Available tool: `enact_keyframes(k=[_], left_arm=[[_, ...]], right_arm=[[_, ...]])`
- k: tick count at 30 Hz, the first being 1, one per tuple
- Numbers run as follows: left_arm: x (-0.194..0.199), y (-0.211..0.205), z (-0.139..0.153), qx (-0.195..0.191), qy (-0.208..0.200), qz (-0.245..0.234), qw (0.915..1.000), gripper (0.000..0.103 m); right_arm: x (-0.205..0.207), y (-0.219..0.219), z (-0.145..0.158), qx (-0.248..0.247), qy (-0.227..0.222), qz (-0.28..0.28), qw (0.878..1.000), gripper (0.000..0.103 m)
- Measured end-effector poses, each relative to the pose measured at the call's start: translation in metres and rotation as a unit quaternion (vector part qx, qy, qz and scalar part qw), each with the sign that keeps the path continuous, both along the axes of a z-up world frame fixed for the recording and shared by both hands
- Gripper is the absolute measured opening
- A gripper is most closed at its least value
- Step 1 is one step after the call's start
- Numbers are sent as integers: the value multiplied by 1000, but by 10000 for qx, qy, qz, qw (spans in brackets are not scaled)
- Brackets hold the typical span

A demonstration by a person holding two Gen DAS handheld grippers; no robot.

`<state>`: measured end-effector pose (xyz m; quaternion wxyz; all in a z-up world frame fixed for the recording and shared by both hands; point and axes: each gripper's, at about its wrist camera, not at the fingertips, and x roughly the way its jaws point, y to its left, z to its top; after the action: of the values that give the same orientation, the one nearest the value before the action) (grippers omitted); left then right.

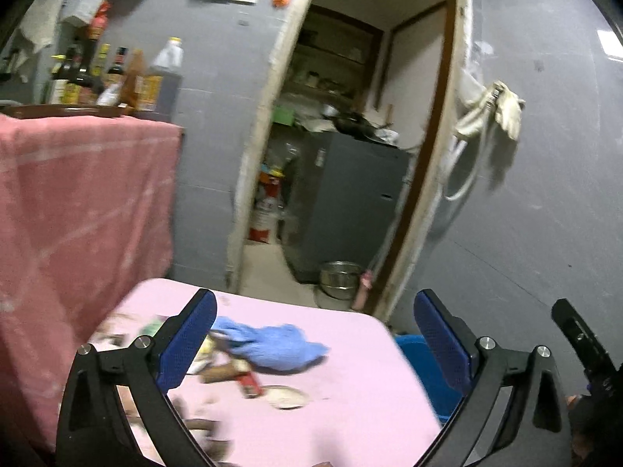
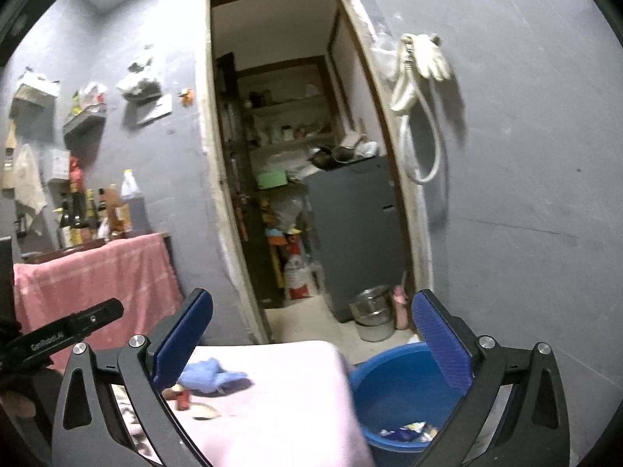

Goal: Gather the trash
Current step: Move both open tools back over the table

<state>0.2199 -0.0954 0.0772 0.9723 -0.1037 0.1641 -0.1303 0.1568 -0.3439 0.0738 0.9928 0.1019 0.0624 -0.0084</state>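
**Trash on the pink table, bucket waiting**

The trash (image 1: 249, 379) lies on the pink table (image 1: 350, 408): a red wrapper, a brown stick-like bit and a flat round piece, right beside a blue cloth (image 1: 272, 344). The blue bucket (image 2: 393, 393) sits on the floor just past the table's edge, with some scraps already in it.

The left gripper (image 1: 315, 334) is wide open and holds nothing. The right gripper (image 2: 311, 334) is wide open and empty too.

I think the best way is to go down slowly on one small piece, pinch only that, and miss the cloth.
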Motion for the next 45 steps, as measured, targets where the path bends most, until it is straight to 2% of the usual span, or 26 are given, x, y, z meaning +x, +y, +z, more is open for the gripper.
enact_keyframes(k=[7,15,20,26,31,36,41,44,45], left_arm=[[-9,66,-5,154,22,697,9974,99],[-13,114,-37,380,234,1130,9926,99],[-3,124,-60,479,531,1097,9914,99],[17,129,-88,451,1012,916,9896,99],[35,128,-100,398,1332,761,9874,99],[54,118,-109,644,1592,621,9832,99],[67,111,-119,777,1778,494,9797,98],[76,109,-122,758,1857,393,9789,93],[78,108,-123,754,1890,354,9784,87]], right_arm=[[12,51,3,-165,-56,429,9989,103],[36,102,-13,-332,117,911,9952,103],[53,120,-31,-447,413,1090,9922,103],[74,130,-59,-582,1004,1260,9852,103],[94,135,-80,-630,1623,1410,9746,103],[111,135,-101,-643,2276,1536,9594,103],[123,139,-115,-699,2678,1687,9460,102],[129,141,-122,-730,2873,1699,9398,96],[130,141,-124,-761,2944,1699,9374,94]])
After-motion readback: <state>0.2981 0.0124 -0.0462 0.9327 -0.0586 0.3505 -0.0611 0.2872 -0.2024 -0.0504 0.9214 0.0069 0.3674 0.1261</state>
